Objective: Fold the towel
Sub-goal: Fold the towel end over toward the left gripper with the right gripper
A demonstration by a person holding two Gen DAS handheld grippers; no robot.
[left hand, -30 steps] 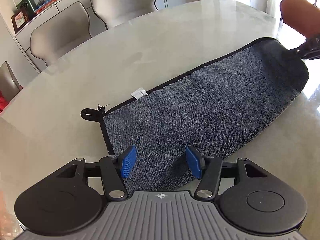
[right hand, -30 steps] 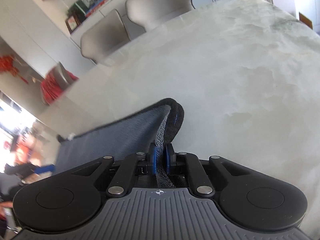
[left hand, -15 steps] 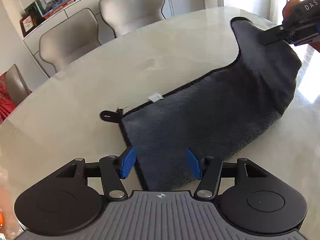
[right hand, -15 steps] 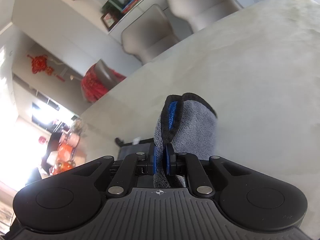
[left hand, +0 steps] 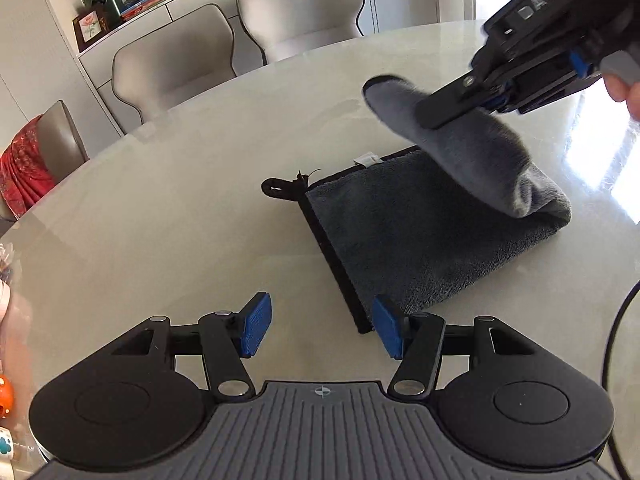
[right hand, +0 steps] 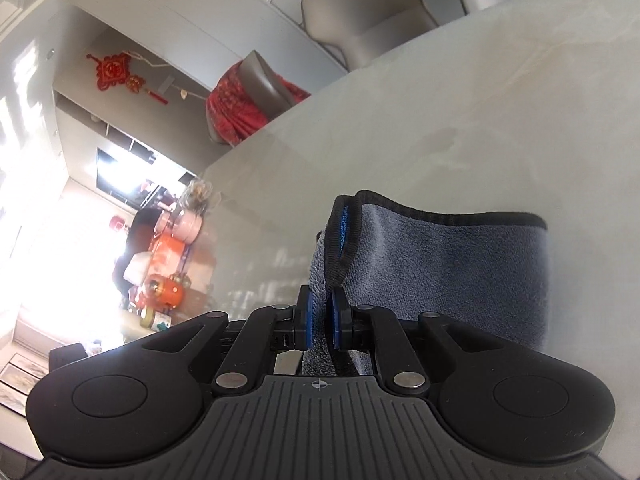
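A dark grey towel [left hand: 404,236] with black trim, a hanging loop and a white label lies on the pale marble table [left hand: 180,208]. Its right end is lifted and curled back leftward over the flat part. My right gripper [left hand: 452,116] is shut on that raised end, above the towel at the upper right of the left wrist view. In the right wrist view the towel [right hand: 440,264] hangs pinched in my right gripper [right hand: 320,320]. My left gripper [left hand: 320,330] is open, low over the table, its right pad at the towel's near left corner.
Two grey upholstered chairs [left hand: 240,40] stand at the table's far side, a third with red cloth [left hand: 28,168] at the left. A sideboard with books and a picture frame lines the back wall. Small items [left hand: 8,400] sit at the table's left edge.
My right gripper has carried the towel's right end up and leftward, folding it over the flat half. My left gripper has slid left off the towel, staying open.
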